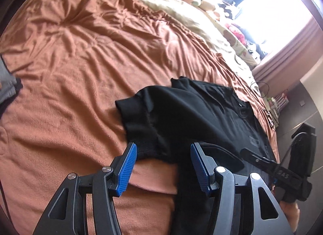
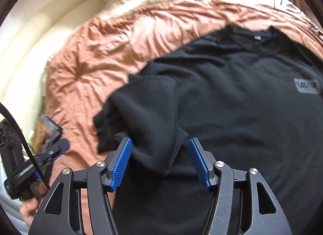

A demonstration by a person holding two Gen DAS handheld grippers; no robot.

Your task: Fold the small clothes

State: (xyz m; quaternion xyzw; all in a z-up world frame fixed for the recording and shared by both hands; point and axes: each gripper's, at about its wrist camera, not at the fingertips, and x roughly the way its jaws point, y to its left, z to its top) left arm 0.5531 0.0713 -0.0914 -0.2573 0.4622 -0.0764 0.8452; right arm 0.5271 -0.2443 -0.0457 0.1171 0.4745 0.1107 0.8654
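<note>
A black sweatshirt [image 2: 232, 97] lies on the orange blanket [image 1: 70, 73], with a grey printed logo [image 2: 306, 86] on its chest and a small neck label [image 2: 257, 37] at the collar. One sleeve [image 2: 145, 109] is folded across the body, its ribbed cuff [image 1: 139, 121] lying toward the blanket. My left gripper [image 1: 163, 166] is open, its blue pads on either side of the cuff's near edge. My right gripper [image 2: 160, 160] is open too, with a bunched fold of the sleeve between the pads. Each gripper shows at the edge of the other's view, the right gripper [image 1: 260, 160] and the left gripper [image 2: 54, 150].
A cream duvet [image 1: 181, 8] and patterned pillows [image 1: 232, 33] lie beyond the blanket near a bright window [image 1: 272, 12]. Grey clothing [image 1: 8, 85] sits at the blanket's left side. A cable and small items [image 1: 270, 105] lie at the bed's right edge. A cream padded headboard [image 2: 40, 33] stands behind.
</note>
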